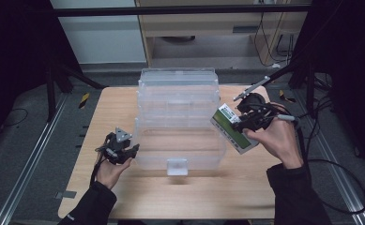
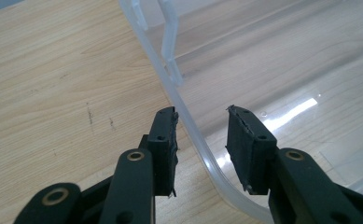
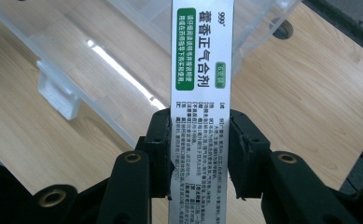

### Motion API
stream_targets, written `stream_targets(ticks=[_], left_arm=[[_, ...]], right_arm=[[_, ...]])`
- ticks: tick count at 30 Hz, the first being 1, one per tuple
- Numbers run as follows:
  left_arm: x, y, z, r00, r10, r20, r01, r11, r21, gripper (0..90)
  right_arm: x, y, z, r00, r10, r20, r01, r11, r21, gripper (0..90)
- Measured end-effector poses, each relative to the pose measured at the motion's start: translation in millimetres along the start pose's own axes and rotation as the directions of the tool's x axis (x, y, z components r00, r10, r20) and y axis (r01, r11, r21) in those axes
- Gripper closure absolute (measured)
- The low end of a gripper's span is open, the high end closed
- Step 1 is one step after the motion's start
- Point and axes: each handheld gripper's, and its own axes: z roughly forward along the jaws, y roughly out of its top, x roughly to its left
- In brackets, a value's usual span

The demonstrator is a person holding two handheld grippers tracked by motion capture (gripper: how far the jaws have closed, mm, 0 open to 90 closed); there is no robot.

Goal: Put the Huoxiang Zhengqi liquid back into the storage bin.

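A clear plastic case [image 1: 178, 117] stands in the middle of the wooden table [image 1: 117, 105]. Its low front part carries a latch tab [image 1: 177, 166]. My left gripper [image 1: 134, 150] sits at the case's front left corner. In the left gripper view the case's curved rim [image 2: 195, 135] runs between the jaws of this gripper [image 2: 201, 116], with a gap left to the right-hand pad. My right gripper [image 1: 246, 123] hovers beside the case's right side, shut on a white medicine box with a green label [image 1: 231, 129]. The medicine box [image 3: 200, 60] stands lengthwise between that gripper's [image 3: 200, 119] pads.
Bare wood [image 2: 53, 70] lies left of the case and along the table's front edge [image 1: 180, 206]. A hole [image 3: 282, 29] shows in the tabletop near the case's far corner. Cables [image 1: 339, 164] trail off the table's right side, and black stand legs [image 1: 58, 79] rise at the back left.
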Motion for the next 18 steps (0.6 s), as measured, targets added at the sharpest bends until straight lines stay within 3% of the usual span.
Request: stream_targets(ticks=[6,18], left_arm=[[0.2,0.0,0.0,1.0000,0.000,0.001,0.000,1.0000,0.000,61.8],[0.1,0.1,0.0,1.0000,0.002,0.001,-0.002,1.0000,0.001,61.8]], right_arm=[[3.6,10.4,6.1,0.9998,-0.017,-0.002,0.017,0.9998,-0.008,64.2],[13.2,32.5,14.4,0.9956,-0.078,-0.052,0.076,0.9964,-0.037,64.4]])
